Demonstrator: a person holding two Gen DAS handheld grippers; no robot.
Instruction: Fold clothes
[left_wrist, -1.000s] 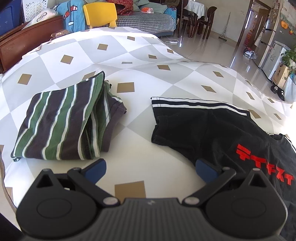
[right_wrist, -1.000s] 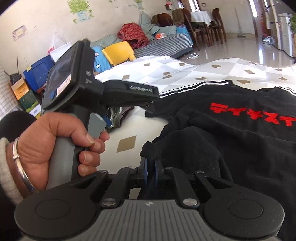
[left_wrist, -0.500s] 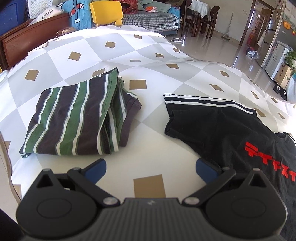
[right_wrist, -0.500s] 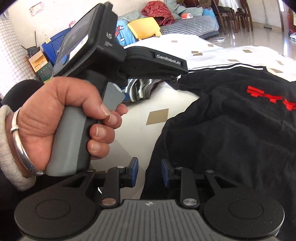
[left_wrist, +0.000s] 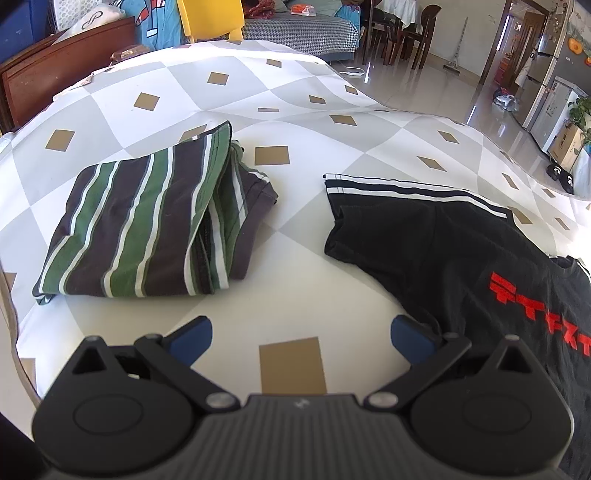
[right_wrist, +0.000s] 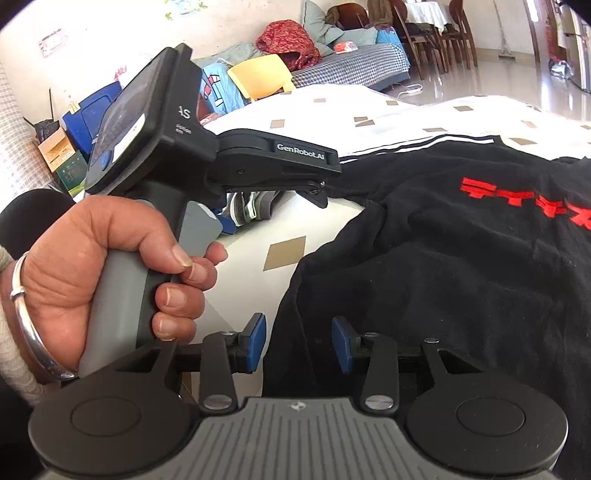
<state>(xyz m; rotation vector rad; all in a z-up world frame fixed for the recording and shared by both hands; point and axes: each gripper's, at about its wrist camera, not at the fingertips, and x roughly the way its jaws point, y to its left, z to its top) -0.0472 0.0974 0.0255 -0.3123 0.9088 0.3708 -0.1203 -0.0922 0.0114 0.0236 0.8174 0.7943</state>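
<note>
On the checked cloth (left_wrist: 221, 48), black shirt (left_wrist: 461, 251) lies rumpled, red lettering up.

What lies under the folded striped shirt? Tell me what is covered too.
The folded striped shirt rests directly on the checked tablecloth, apart from the black T-shirt. The cloth beneath it is hidden, so whether anything else lies there cannot be seen.

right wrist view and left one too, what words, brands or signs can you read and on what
"GenRobot.AI": on the left gripper, seen in the right wrist view.
Red block characters on the black t-shirt: foreign script, I cannot read them.
Small print on the gripper's camera block: too small.
Wall paper: blurred.
</note>
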